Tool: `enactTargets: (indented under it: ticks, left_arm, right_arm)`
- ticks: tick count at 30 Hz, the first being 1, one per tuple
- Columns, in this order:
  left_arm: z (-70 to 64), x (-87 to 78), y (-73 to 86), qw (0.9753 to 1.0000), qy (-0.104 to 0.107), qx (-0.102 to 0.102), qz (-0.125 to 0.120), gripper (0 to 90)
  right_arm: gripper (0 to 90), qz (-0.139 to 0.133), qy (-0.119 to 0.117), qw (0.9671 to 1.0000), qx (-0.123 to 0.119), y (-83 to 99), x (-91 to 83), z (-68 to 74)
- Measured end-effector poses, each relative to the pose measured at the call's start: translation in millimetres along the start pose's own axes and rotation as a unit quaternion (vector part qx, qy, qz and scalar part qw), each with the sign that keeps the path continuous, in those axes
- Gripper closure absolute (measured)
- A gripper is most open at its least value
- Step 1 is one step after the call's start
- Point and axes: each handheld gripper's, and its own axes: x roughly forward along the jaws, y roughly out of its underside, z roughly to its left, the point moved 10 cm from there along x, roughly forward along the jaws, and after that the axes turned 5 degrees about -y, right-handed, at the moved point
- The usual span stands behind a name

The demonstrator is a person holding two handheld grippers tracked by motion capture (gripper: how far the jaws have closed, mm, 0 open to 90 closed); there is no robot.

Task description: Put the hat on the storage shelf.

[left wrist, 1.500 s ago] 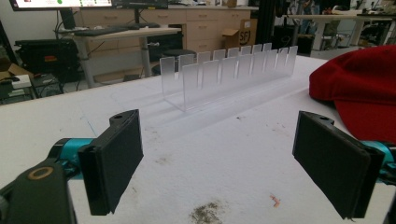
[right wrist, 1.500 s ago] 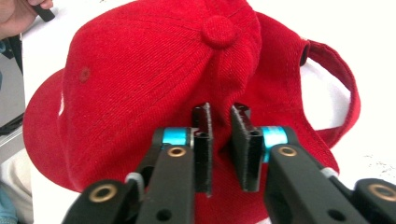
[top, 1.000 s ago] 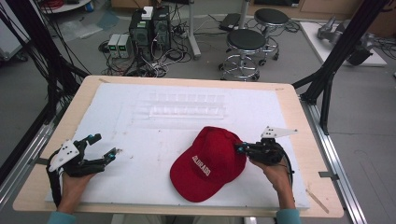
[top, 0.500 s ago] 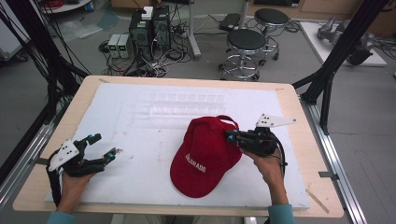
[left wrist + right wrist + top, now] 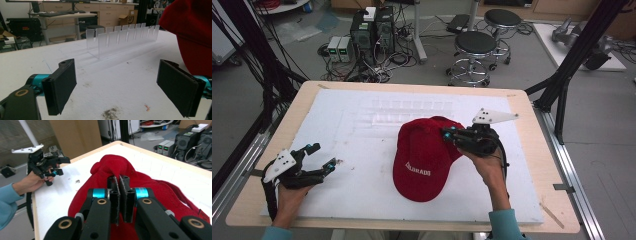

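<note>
On the white bench [image 5: 362, 200], the right tool [image 5: 121, 185] pinches the red cap [image 5: 424, 160] at its crown, mid-lift; left tool [image 5: 117, 87] waits apart. Next, probably raising it clear.

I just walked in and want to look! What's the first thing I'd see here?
The bright red cap in the middle of the white table grabs the eye, its cloth pinched by the right tool. Behind it stands a clear plastic rack, and the left tool waits open near the table's left front corner.
</note>
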Motion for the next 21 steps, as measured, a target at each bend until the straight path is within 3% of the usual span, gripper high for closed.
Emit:
enactTargets:
  ticks: [7, 21]
  left_arm:
    - [0.1, 0.2, 0.1, 1.0000, 0.000, -0.001, 0.001, 16.2]
    - [0.6, 0.3, 0.2, 1.0000, -0.001, -0.004, 0.002, 16.3]
  right_arm:
    - [87.6, -0.001, 0.023, 0.9997, -0.006, -14.6, 7.9, 1.7]
    - [87.6, -0.037, 0.057, 0.9977, -0.007, -50.7, 15.9, 13.5]
